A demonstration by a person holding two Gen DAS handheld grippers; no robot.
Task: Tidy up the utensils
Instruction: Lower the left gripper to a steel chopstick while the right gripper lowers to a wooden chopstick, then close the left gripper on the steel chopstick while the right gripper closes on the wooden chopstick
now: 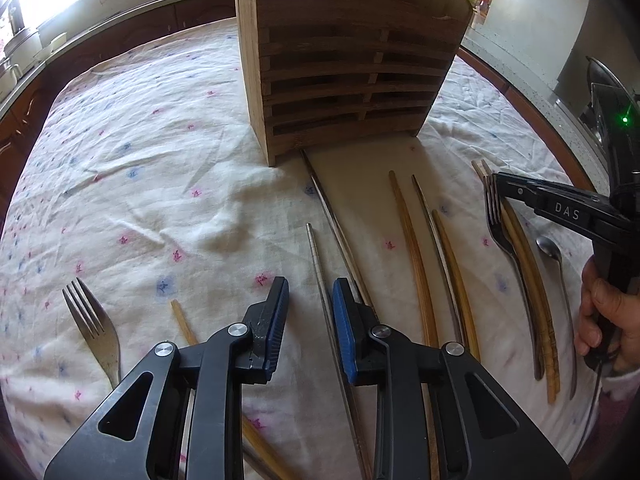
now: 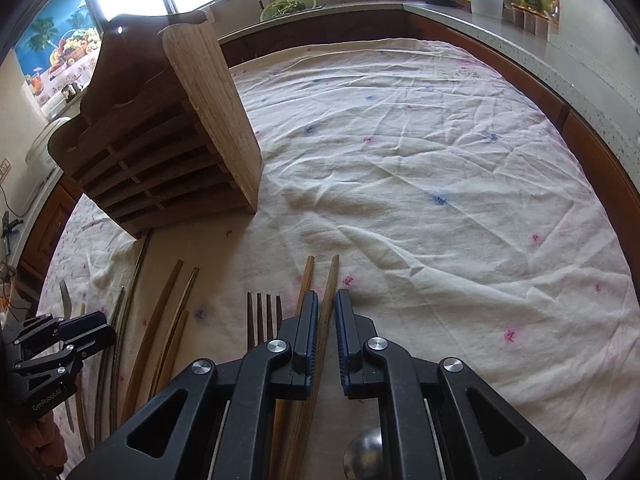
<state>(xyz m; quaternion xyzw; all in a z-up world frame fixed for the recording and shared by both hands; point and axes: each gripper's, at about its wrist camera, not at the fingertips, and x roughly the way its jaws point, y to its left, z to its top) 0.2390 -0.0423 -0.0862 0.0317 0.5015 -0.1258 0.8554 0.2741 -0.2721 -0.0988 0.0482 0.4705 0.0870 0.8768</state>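
A slatted wooden utensil holder (image 1: 344, 76) stands upright on the flowered cloth; it also shows in the right wrist view (image 2: 168, 140). Metal chopsticks (image 1: 316, 248) and wooden chopsticks (image 1: 416, 240) lie in front of it. My left gripper (image 1: 310, 308) is open, low over the metal chopsticks, which run between its fingers. My right gripper (image 2: 327, 312) is open, with one wooden chopstick (image 2: 330, 288) of a pair between its fingers. A fork (image 2: 264, 316) lies just left of that pair, a spoon (image 2: 364, 452) beneath the gripper. Another fork (image 1: 94, 328) lies at the left.
The round table's cloth (image 2: 420, 160) is wrinkled and reaches the wooden rim. A kitchen counter (image 2: 500, 20) with a kettle, jug and bottles runs behind. The right gripper's body (image 1: 576, 212) shows in the left wrist view, over a fork and chopsticks. A spoon (image 1: 550, 248) lies beside them.
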